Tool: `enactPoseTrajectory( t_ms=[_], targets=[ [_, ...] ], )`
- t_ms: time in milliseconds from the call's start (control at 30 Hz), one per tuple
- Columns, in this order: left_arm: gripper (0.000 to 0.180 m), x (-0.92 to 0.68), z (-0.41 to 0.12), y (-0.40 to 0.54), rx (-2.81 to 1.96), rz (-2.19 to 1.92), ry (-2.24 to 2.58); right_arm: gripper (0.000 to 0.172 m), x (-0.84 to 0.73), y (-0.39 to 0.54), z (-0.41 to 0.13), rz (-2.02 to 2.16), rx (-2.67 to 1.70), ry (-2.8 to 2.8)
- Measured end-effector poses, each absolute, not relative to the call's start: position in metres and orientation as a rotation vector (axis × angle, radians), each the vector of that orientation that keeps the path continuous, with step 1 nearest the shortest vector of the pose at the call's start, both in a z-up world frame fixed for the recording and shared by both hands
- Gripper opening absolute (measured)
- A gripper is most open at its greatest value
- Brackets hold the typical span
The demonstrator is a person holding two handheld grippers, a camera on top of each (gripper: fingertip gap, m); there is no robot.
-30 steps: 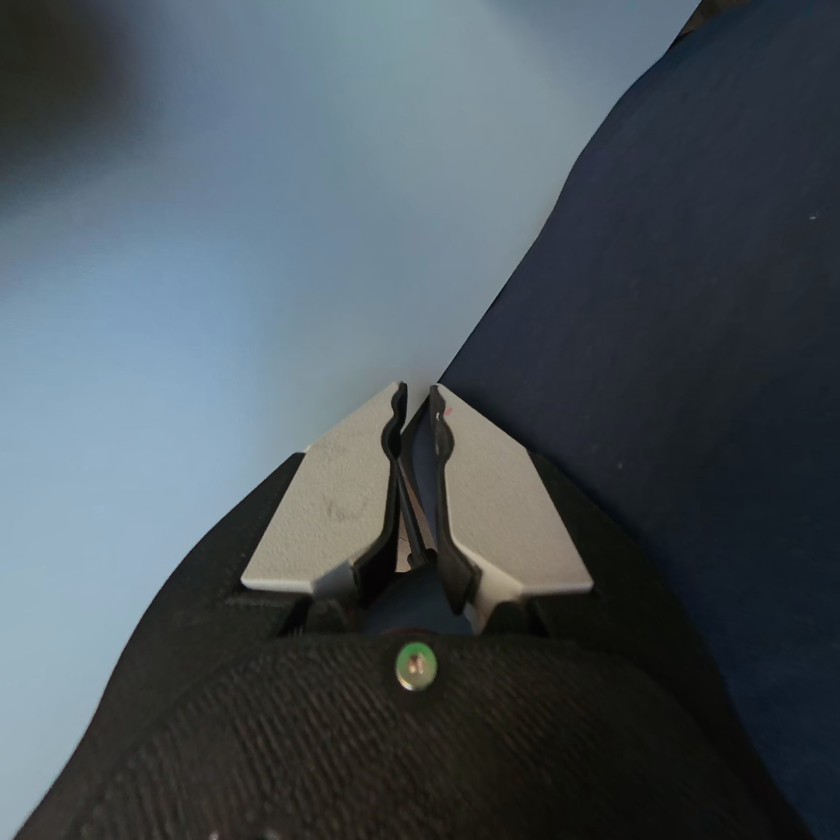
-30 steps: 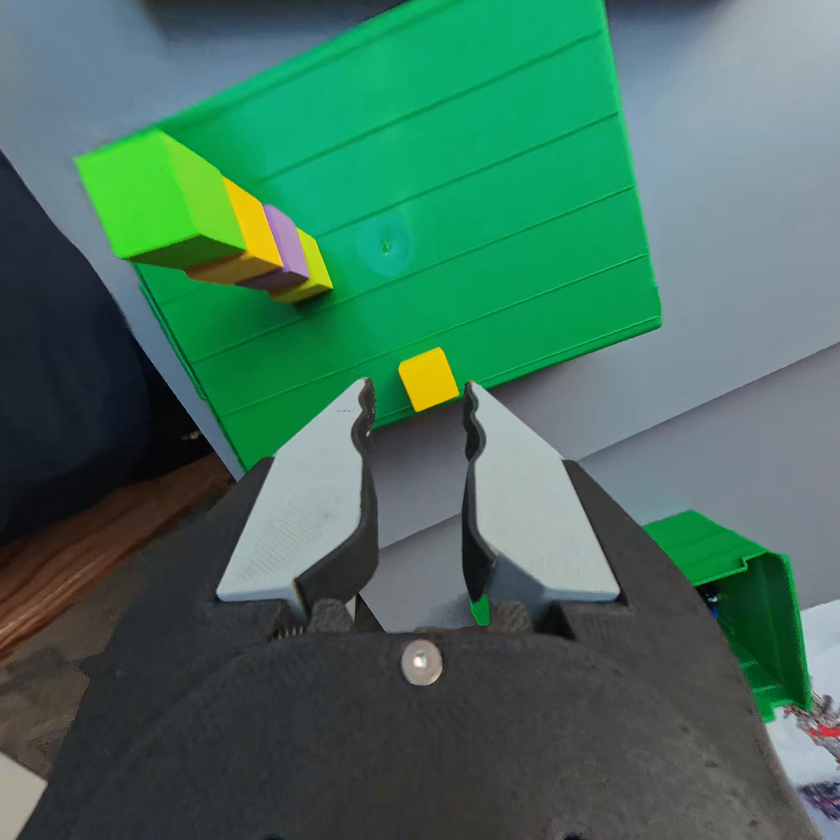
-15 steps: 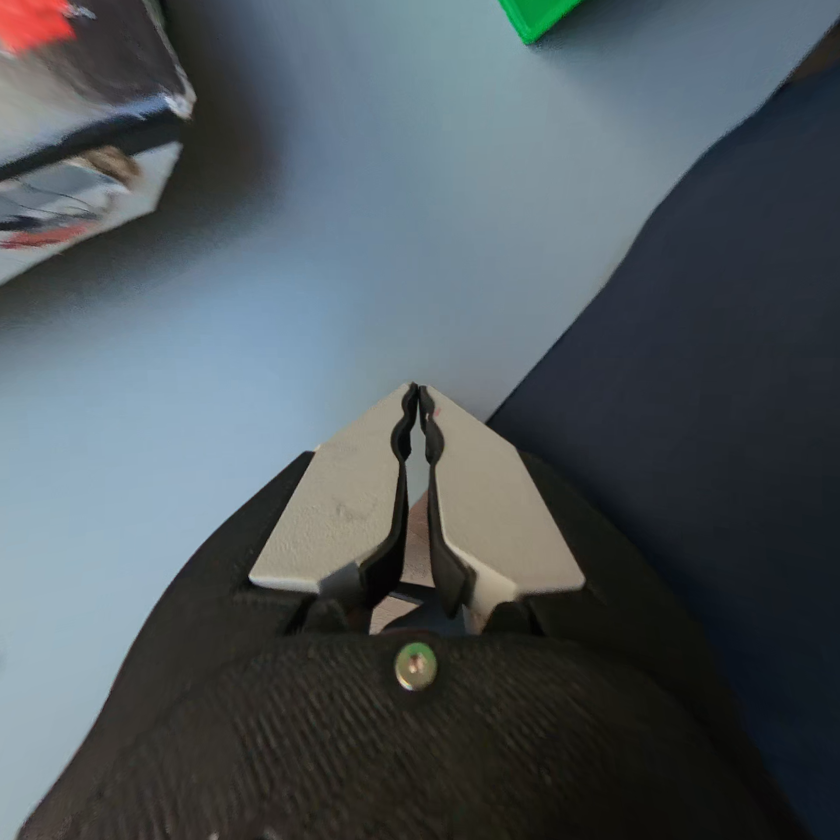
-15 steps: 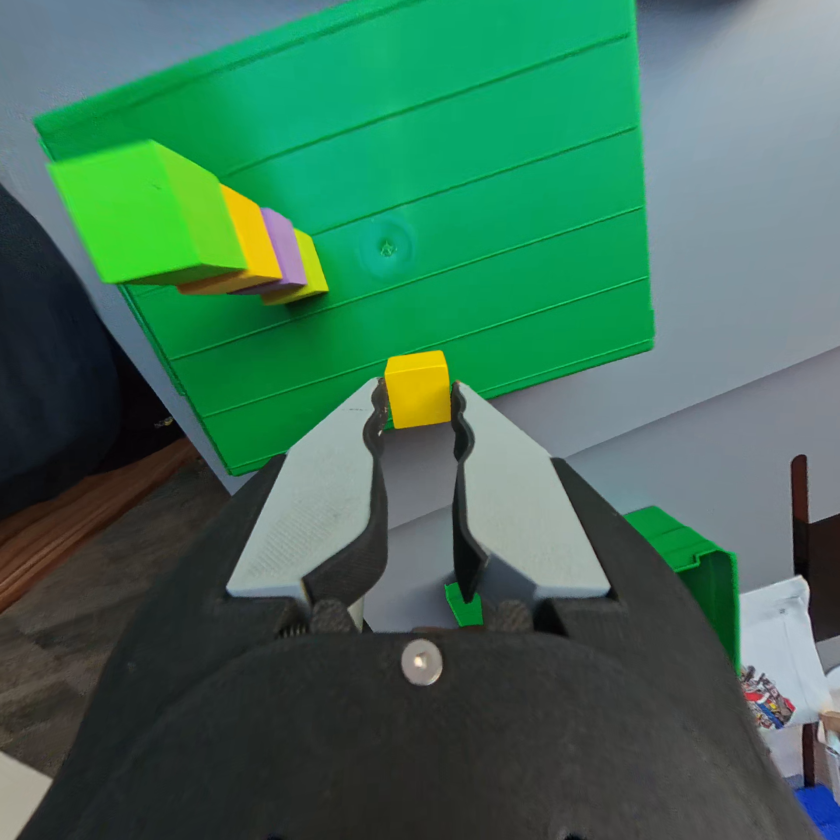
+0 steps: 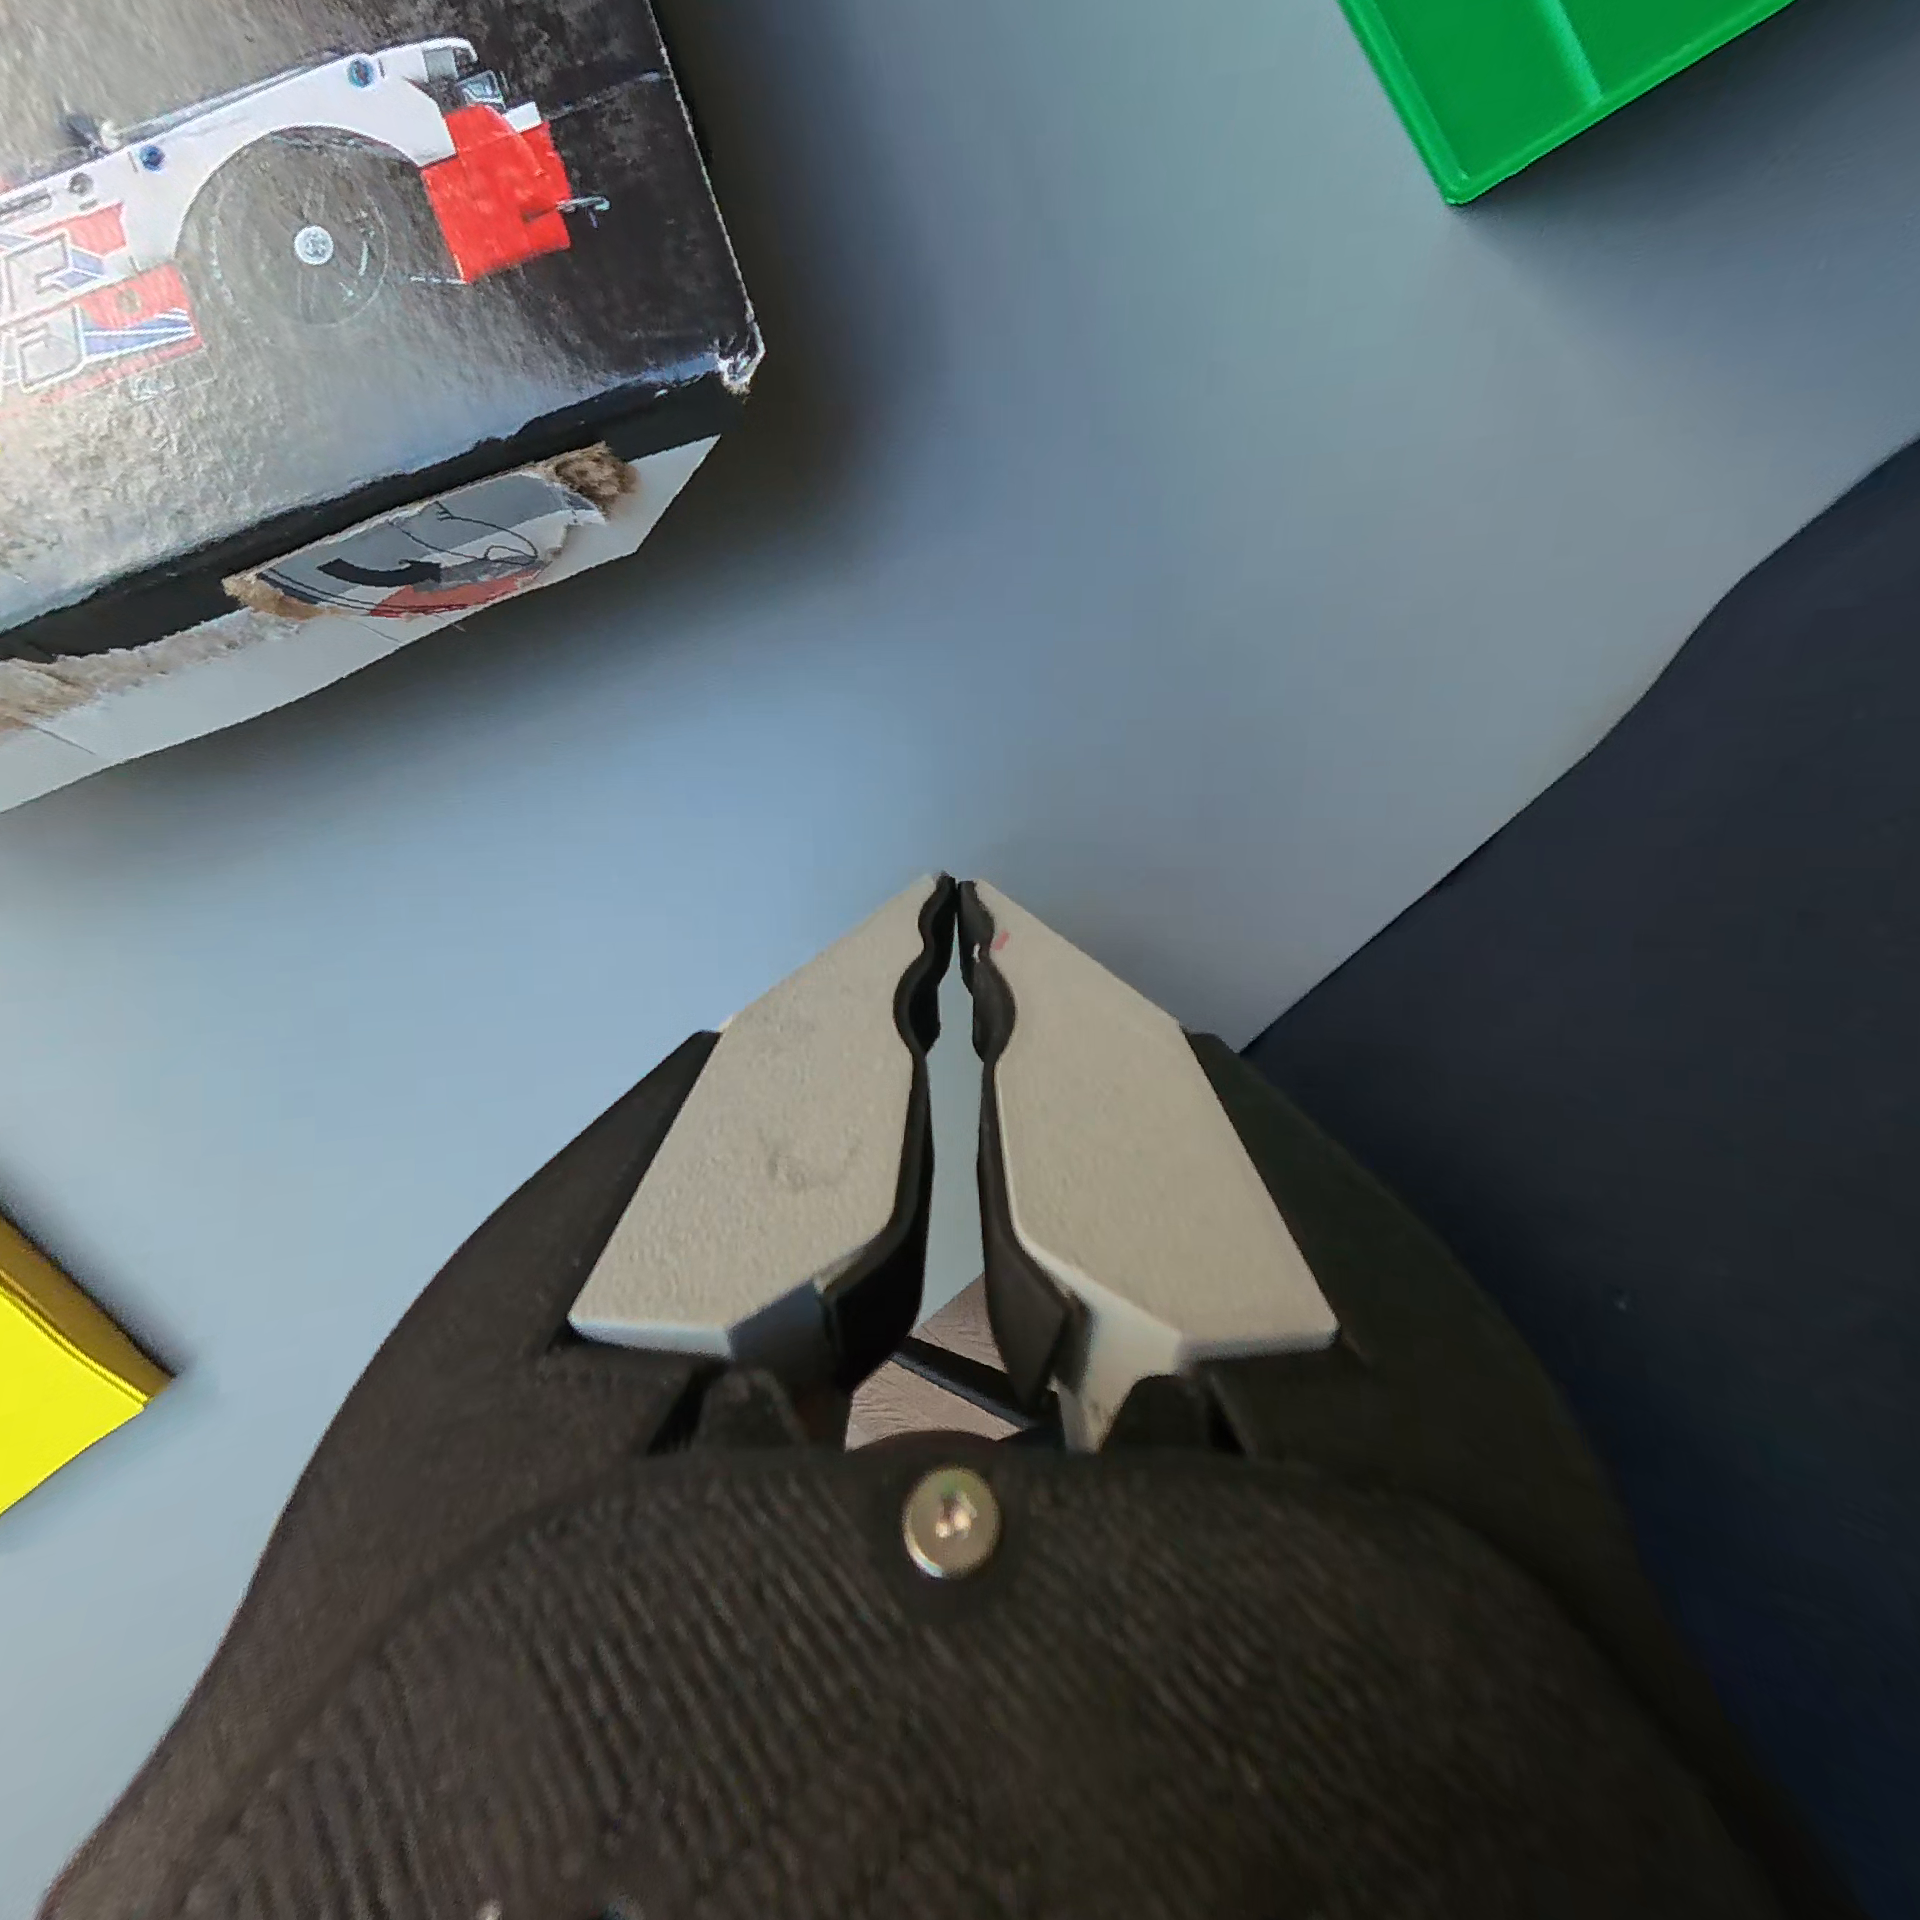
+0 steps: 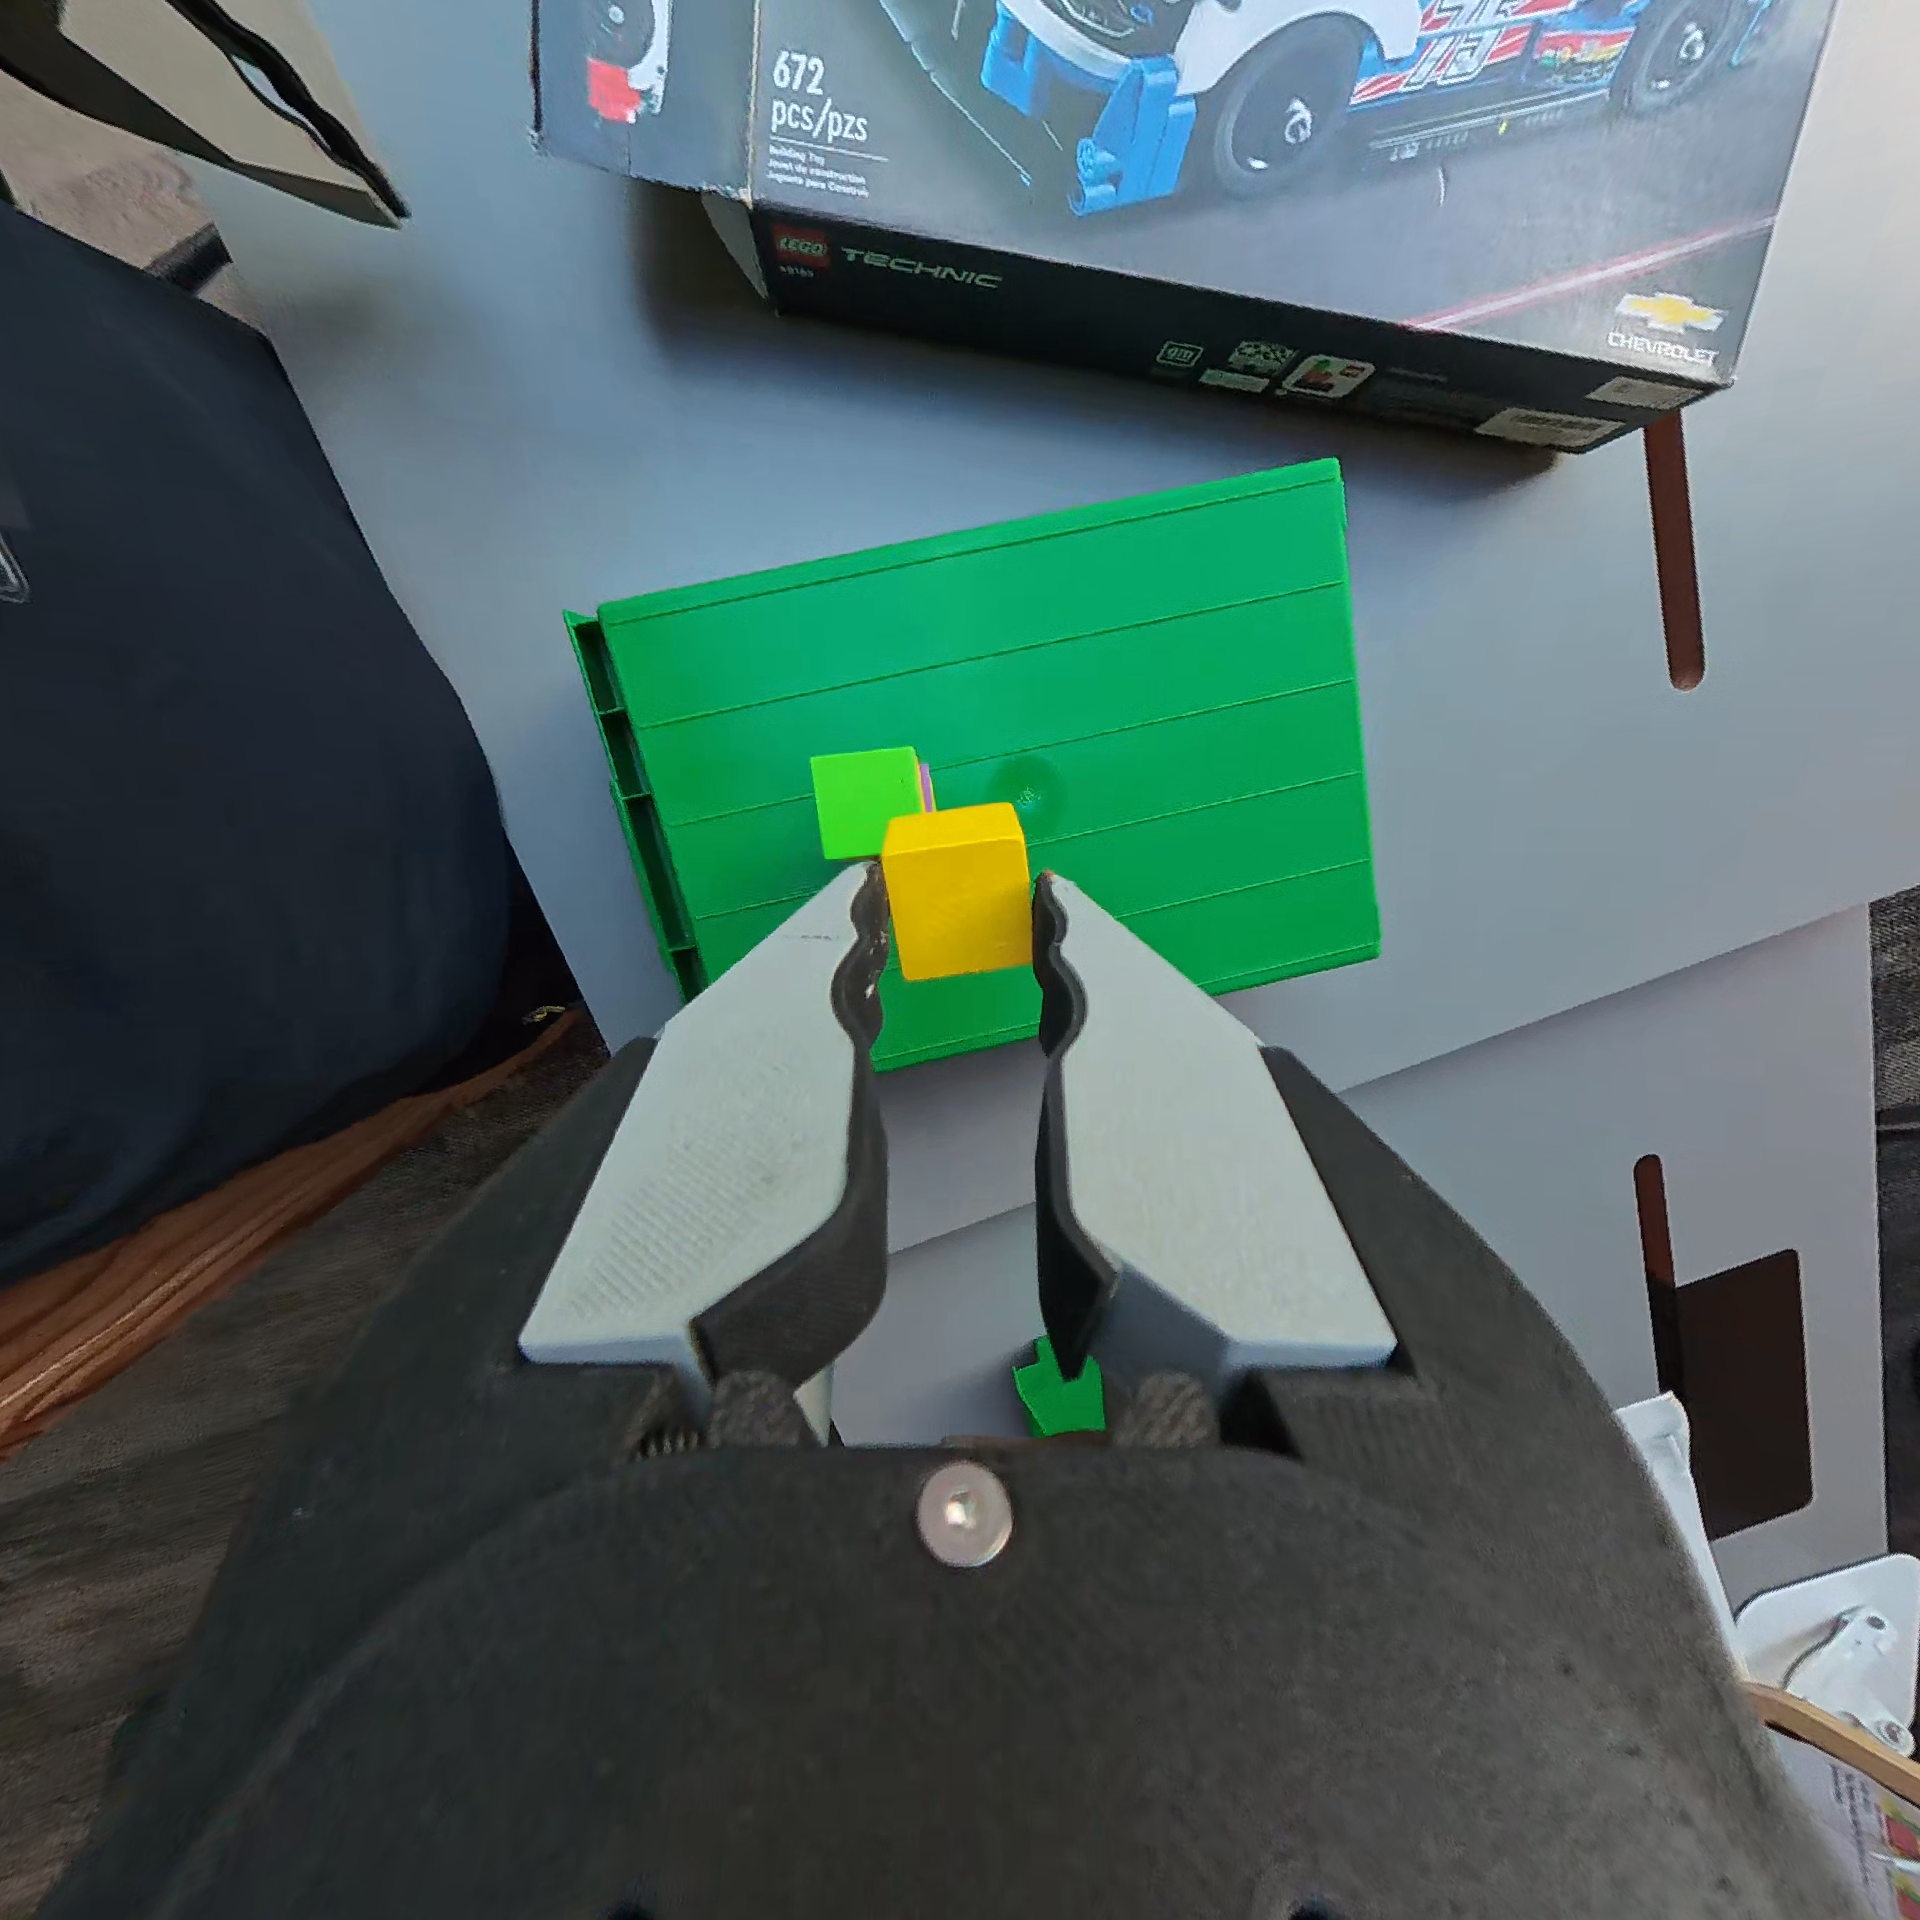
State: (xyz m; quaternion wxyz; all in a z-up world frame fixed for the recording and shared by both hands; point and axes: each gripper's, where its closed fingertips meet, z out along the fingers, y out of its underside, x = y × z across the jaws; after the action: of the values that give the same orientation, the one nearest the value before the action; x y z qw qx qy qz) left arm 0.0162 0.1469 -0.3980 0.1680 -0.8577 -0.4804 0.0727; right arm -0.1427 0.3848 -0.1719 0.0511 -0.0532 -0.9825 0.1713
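1. Right now the right gripper (image 6: 961, 894) holds a small yellow plastic cube (image 6: 958, 894) between its grey fingertips (image 6: 810, 966), both dark wavy pads pressed against the cube's sides
2. That cube hangs above a flat green ribbed plastic panel (image 6: 1143, 707) lying on the pale grey tabletop (image 6: 1507, 831)
3. Just behind the held cube and a little to its left stands a stack of blocks (image 6: 864, 798) on the panel, seen from above: a bright green cube on top, with slivers of purple and yellow showing at its right edge
4. Beyond the panel sits a dark cardboard box printed with a racing car (image 6: 1247, 187), close to the panel but apart from it
5. A dark navy fabric mass (image 6: 208, 727) lies left of the panel
6. Meanwhile the left gripper (image 5: 954, 894) has its jaws closed tip to tip on nothing, over bare tabletop (image 5: 1039, 520)
7. Around it: the same car box (image 5: 364, 312) ahead left, a green bin corner (image 5: 1538, 94) at top right, a yellow flat object (image 5: 62, 1382) at the left edge, and navy fabric (image 5: 1662, 935) to the right
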Motion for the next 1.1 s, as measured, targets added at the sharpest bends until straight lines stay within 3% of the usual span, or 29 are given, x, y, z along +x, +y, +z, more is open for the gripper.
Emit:
enactPoseTrajectory(
  t_ms=[1100],
  targets=[
    [0.0,0.028,-0.407,0.142,-2.453,0.169,-1.389,0.026,-0.129,0.368,-0.215,0.449,-0.138,-3.078]
  ],
)
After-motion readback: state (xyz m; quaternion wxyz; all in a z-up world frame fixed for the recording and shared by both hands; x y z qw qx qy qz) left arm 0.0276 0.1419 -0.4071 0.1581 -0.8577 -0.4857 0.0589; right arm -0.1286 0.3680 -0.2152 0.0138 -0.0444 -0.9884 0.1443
